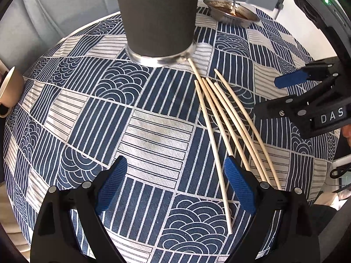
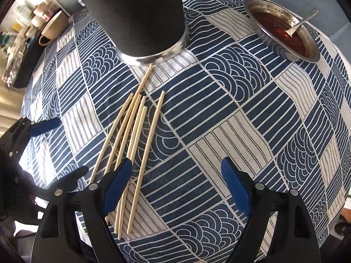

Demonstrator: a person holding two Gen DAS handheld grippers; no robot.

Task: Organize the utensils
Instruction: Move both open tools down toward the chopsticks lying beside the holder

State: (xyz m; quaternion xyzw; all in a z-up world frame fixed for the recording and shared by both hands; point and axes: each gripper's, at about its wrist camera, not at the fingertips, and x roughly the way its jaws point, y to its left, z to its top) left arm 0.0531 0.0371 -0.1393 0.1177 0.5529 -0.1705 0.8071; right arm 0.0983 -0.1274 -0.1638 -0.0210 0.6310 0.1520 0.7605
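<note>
Left wrist view is showing the left gripper (image 1: 175, 184) hanging with jaws wide and nothing between them, over the patterned surface (image 1: 153, 135). Six wooden chopsticks (image 1: 221, 114) are lying fanned just right of it, one passing under its right finger, their far tips near the dark cup (image 1: 158, 17). Right wrist view is showing the right gripper (image 2: 177, 186) also spread wide and empty, the chopsticks running under its left finger. A sauce bowl (image 2: 283, 32) is sitting well apart.

the dark cup (image 1: 158, 17) is cut off at the top edge, and the left claw's finger (image 1: 239, 186) hides part of the chopsticks (image 1: 221, 118).
</note>
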